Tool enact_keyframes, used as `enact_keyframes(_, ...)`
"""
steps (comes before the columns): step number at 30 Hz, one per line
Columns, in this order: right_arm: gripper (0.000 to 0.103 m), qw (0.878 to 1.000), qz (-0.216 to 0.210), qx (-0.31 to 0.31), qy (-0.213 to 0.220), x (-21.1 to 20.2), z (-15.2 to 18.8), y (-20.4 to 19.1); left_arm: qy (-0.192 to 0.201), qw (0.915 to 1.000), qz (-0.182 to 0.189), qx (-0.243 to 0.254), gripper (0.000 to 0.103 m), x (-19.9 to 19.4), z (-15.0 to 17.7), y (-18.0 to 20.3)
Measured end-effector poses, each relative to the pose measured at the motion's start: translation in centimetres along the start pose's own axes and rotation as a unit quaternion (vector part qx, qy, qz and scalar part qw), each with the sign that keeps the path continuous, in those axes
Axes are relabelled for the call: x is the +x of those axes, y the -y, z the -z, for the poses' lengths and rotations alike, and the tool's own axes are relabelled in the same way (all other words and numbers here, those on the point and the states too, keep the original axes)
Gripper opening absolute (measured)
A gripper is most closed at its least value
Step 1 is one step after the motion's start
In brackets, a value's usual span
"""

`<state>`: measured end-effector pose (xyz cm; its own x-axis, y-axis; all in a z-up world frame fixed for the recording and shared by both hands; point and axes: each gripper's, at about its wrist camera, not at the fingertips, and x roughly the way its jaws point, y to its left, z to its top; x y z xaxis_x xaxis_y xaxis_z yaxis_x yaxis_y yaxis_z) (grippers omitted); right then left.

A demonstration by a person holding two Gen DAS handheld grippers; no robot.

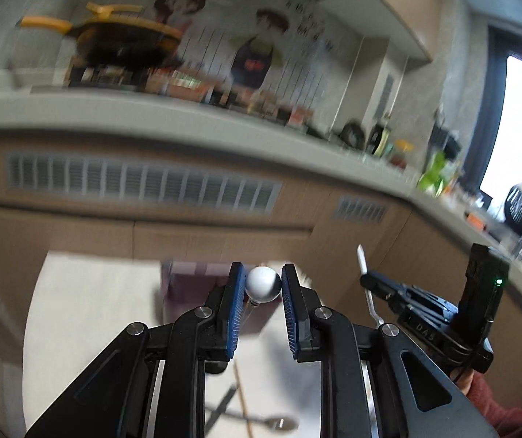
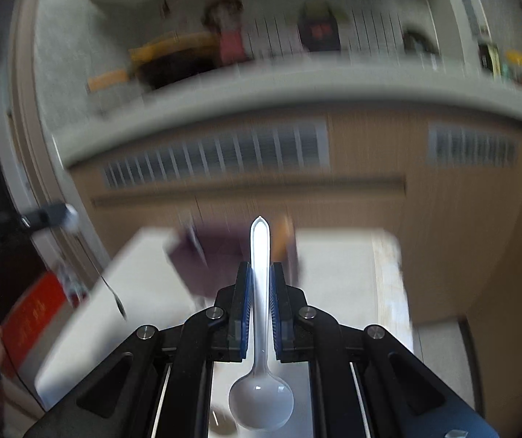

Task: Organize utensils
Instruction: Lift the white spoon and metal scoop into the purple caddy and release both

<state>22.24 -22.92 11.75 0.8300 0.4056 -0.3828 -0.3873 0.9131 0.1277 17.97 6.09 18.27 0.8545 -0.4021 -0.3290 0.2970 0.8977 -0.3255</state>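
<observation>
Purple box [image 2: 220, 259] on the table [image 2: 337, 266], contents too blurred. Your left gripper [image 1: 263, 284] pinches a ball-tipped stick [image 1: 263, 284]; your right gripper [image 2: 259, 284] clamps a white spoon [image 2: 260, 394].

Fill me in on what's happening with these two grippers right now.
A person is sorting utensils with a gripper in each hand. The left gripper has its jaws closed on the white ball end of a thin utensil. The right gripper is clamped on the handle of a clear plastic spoon, bowl hanging toward the camera. Both are held above a white table, facing the kitchen counter.
</observation>
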Motion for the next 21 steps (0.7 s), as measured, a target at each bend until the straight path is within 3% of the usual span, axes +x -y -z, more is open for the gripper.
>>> enact_keyframes(3, 0.009, 0.997, -0.010, -0.019, 0.077, -0.7, -4.4, -0.9, 0.021, 0.9997, 0.010, 0.002, 0.021, 1.0, -2.9, -0.6)
enact_keyframes(7, 0.009, 0.991, 0.003, -0.029, 0.132, 0.9, -7.4, -1.7, 0.019, 0.9989, 0.032, -0.029, 0.021, 3.9, -5.2, -3.0)
enact_keyframes(13, 0.009, 0.992, 0.019, -0.019, 0.122, 7.5, -7.6, -2.1, -0.005, 0.9978, 0.040, -0.053, 0.021, 8.6, -5.1, -5.8)
enact_keyframes(21, 0.009, 0.997, 0.013, 0.015, 0.070, 15.6, -4.4, -0.2, -0.032, 0.9962, 0.038, -0.072, 0.021, 13.4, -3.5, -8.5)
